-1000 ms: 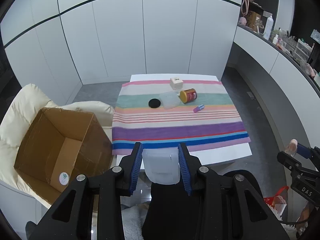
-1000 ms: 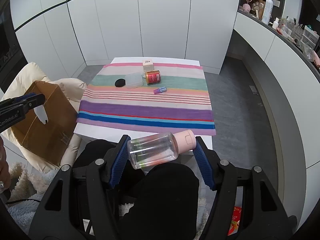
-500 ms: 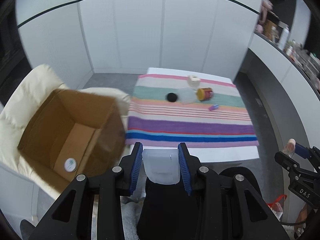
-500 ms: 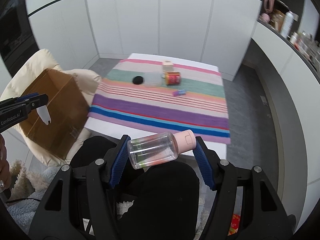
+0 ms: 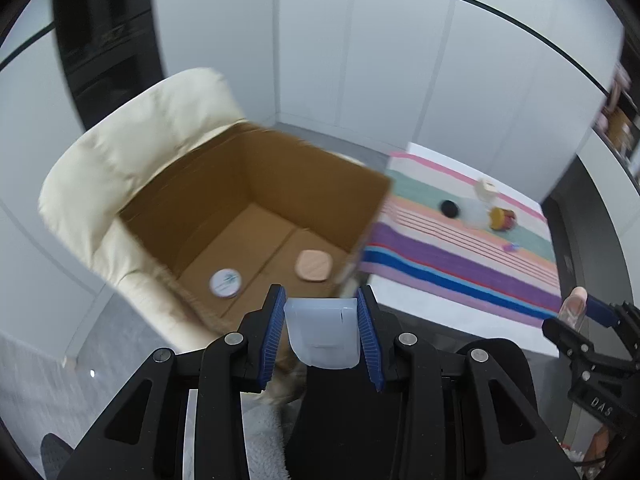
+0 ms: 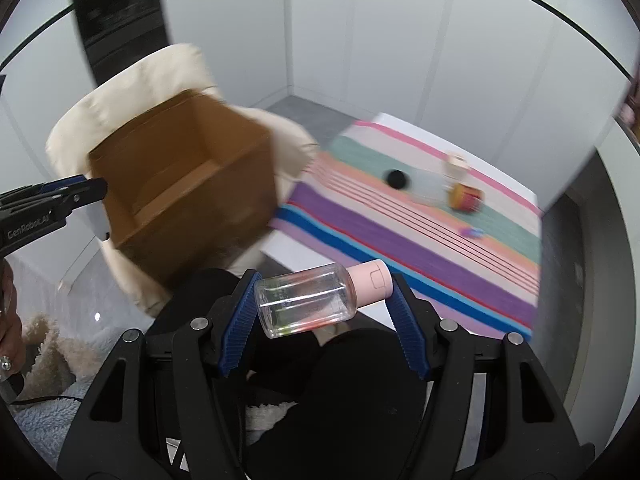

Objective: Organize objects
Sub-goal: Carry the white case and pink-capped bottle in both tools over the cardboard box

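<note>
My left gripper (image 5: 322,312) is shut on a white translucent plastic container (image 5: 322,334) and holds it just short of the near rim of an open cardboard box (image 5: 256,184). A round white tin (image 5: 225,283) and a peach pad (image 5: 314,266) lie in the box. My right gripper (image 6: 322,298) is shut on a clear bottle with a pink cap (image 6: 316,300), held sideways, right of the box (image 6: 192,184). On the striped cloth (image 6: 420,220) lie a black disc (image 6: 397,178), a red-and-yellow jar (image 6: 464,197), a small cream box (image 6: 457,164) and a small purple item (image 6: 472,233).
The box sits on a cream padded armchair (image 5: 132,152). The table with the cloth (image 5: 460,248) stands to the right of it. White cabinet walls rise behind. A fluffy rug (image 6: 44,360) lies on the floor at lower left.
Both grippers have swung left toward the cardboard box, with their objects still held. The box is now larger and nearer the middle of both views; the table has shifted right.
</note>
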### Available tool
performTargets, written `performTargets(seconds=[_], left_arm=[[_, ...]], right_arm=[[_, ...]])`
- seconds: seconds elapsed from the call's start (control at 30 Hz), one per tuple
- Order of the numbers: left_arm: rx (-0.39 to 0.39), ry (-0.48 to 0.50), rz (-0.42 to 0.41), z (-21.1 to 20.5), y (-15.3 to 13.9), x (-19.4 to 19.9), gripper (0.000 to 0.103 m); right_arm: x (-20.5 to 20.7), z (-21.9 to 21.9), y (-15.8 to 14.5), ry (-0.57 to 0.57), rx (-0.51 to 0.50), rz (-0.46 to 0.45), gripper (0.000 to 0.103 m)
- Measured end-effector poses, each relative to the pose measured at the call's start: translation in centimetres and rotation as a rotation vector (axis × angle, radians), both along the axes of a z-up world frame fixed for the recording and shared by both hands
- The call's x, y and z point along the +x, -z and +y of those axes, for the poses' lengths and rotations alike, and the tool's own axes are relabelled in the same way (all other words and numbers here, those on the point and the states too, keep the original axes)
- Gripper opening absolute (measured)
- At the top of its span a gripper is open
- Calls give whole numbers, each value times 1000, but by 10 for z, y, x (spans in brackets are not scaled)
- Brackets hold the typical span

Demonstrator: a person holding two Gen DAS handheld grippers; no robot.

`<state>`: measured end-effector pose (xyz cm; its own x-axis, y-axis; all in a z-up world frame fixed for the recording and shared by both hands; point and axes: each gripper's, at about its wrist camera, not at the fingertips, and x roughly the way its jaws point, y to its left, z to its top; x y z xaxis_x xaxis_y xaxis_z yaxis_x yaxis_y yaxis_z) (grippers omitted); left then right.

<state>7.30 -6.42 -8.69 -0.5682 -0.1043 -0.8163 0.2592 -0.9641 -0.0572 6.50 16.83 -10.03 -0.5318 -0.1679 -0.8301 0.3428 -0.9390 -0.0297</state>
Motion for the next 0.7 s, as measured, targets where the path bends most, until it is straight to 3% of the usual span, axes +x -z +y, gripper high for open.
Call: performTargets(seconds=[0.37, 0.7], left_arm=[[-9, -162, -8, -58, 3, 31, 37], [11, -159, -33, -61, 16, 10, 37]], right_arm=[[1, -86, 10, -211, 5, -21, 67], [-17, -113, 17, -275, 12, -13, 67]])
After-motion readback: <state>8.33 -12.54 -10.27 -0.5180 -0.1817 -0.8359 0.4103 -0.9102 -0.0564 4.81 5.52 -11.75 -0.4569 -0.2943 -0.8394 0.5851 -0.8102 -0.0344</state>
